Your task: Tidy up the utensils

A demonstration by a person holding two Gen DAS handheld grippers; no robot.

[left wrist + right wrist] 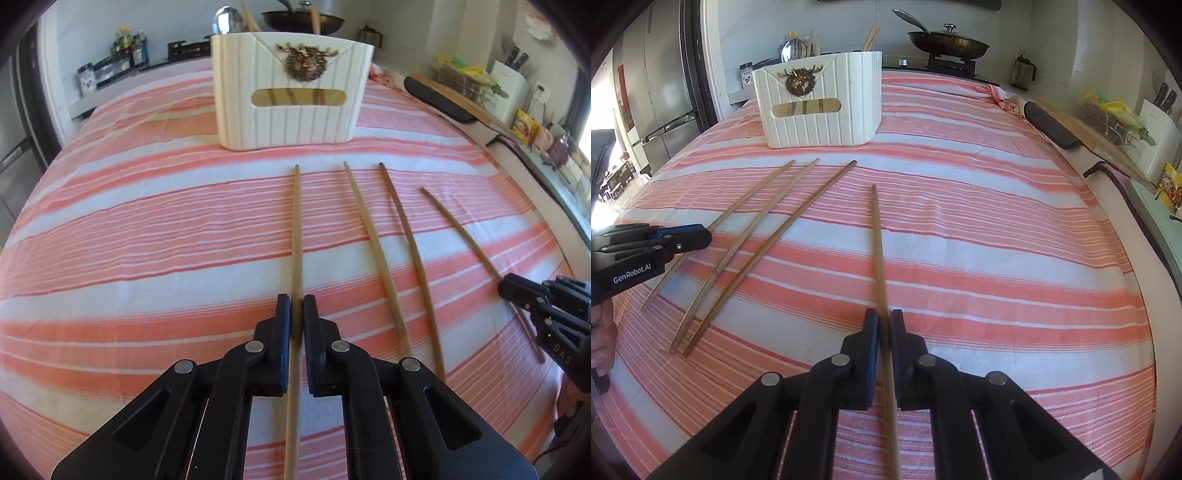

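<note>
Left gripper [296, 308] fingers pinch leftmost chopstick [296, 236]; right gripper [883, 325] fingers pinch rightmost chopstick [878, 243]; both on the striped bench [147, 229].

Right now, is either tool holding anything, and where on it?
Both. The left tool is shut on the leftmost chopstick and the right tool on the rightmost chopstick, each gripped along the shaft, toward the near end.

— How was the light?
— Bright daylight came from my right; the cloth [147, 229] looked evenly lit, shadows faint.
— Sharpness?
— Edges bowed and darkened; the chopstick [295, 387] between my fingers blurred.
</note>
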